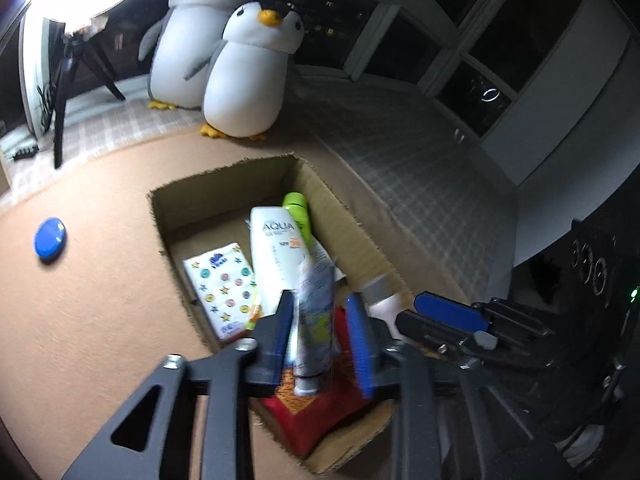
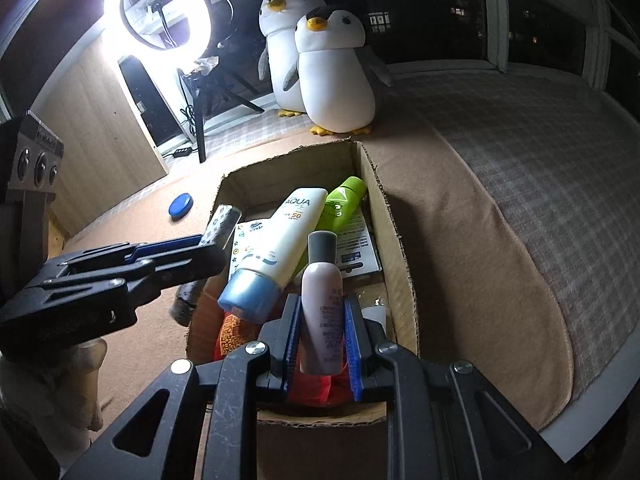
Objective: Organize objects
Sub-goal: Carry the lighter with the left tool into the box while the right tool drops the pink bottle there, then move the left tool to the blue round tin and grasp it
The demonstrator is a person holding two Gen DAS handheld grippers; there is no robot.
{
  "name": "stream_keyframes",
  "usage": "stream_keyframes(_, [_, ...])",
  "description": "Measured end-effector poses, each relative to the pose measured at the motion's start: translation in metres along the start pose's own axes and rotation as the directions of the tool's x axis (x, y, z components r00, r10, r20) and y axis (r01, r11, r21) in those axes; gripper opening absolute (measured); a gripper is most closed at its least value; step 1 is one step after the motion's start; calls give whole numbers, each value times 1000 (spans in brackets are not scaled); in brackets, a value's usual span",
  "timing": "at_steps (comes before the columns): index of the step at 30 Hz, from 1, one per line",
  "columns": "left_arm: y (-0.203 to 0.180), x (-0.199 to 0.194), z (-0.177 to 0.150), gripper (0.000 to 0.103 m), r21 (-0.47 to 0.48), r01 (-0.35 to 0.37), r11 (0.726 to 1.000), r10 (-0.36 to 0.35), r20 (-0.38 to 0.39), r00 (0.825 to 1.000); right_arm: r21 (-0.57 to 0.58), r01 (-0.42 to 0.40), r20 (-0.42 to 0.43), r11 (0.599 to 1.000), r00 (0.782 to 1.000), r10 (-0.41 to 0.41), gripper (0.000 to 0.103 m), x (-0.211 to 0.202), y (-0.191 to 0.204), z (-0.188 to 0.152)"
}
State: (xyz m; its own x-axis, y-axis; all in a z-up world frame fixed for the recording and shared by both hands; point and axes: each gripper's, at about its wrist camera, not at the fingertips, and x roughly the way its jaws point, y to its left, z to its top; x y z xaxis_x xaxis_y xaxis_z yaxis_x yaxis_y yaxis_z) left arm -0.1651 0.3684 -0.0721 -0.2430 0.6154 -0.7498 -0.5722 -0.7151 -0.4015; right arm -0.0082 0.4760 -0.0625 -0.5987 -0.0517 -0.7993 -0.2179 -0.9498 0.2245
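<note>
My right gripper [image 2: 322, 336] has its blue ribbed pads closed against the sides of a pale lilac bottle [image 2: 322, 320] with a grey cap, held upright just above the near end of the cardboard box [image 2: 394, 240]. My left gripper [image 1: 320, 320] has a slim printed tube [image 1: 314, 320] between its pads, cap toward the camera; that view is blurred, and although the right wrist view shows the tube standing up out of the left jaws, I cannot tell how firmly they pinch it. I judge that I am at the placing step, both tools bringing a toiletry over the box. The next move calls for lowering each into a free gap and then opening the jaws, without knocking the things already packed. The bottle looks like smooth, rigid plastic, a plain cylinder; the tube looks soft and squeezable. In the box lie a white AQUA sunscreen tube [image 2: 280, 240] with a blue cap, a lime-green bottle [image 2: 344, 202], a patterned tissue pack [image 1: 224, 284], a leaflet [image 2: 356, 246] and a red packet [image 1: 316, 412]. The box has rough, torn rims and sits on a tan cloth. A glossy blue disc [image 1: 50, 238] is still out on the cloth, well apart from the box.
</note>
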Motion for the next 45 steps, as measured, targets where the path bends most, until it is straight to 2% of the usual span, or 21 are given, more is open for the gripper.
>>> stream_keyframes(1, [1, -1, 0, 47, -7, 0, 1000, 0, 8, 1000, 2, 1, 2, 1000, 1000, -1, 30, 0, -1, 0])
stream_keyframes(2, [2, -3, 1, 47, -9, -9, 1000, 9, 17, 1000, 7, 3, 8, 1000, 1000, -3, 37, -1, -1, 0])
stream_keyframes(3, [5, -4, 1, 47, -12, -16, 1000, 17, 19, 1000, 9, 2, 12, 1000, 1000, -3, 38, -2, -2, 0])
stream_keyframes(11, [38, -19, -2, 47, -49, -82, 995, 84, 25, 996, 33, -8, -3, 999, 1000, 8, 40, 0, -2, -2])
stream_keyframes(22, [108, -47, -10, 47, -131, -183, 975, 188, 33, 982, 55, -34, -13, 998, 999, 34, 47, 3, 23, -9])
stream_keyframes(24, [126, -54, -12, 47, -158, -204, 966, 211, 34, 977, 61, -31, -17, 998, 999, 32, 51, 3, 29, -11])
stream_keyframes(31, [180, -69, -11, 47, -218, -286, 933, 298, 26, 954, 40, -47, -41, 998, 998, 48, 53, 6, 59, -17])
stream_keyframes(39, [226, -60, 16, 48, -229, -372, 900, 383, 3, 924, 13, -63, -41, 998, 997, 63, 58, -2, 84, -17])
stream_keyframes(41, [232, -52, 25, 60, -215, -397, 892, 406, -5, 914, 13, -67, -44, 998, 997, 67, 58, -2, 87, -19])
stream_keyframes(42, [235, -45, 30, 63, -206, -405, 891, 412, -9, 911, 14, -68, -48, 998, 996, 69, 58, -2, 88, -20])
stream_keyframes(45, [242, -27, 40, 65, -202, -405, 892, 408, -29, 912, 22, -68, -59, 997, 996, 69, 58, 0, 88, -25])
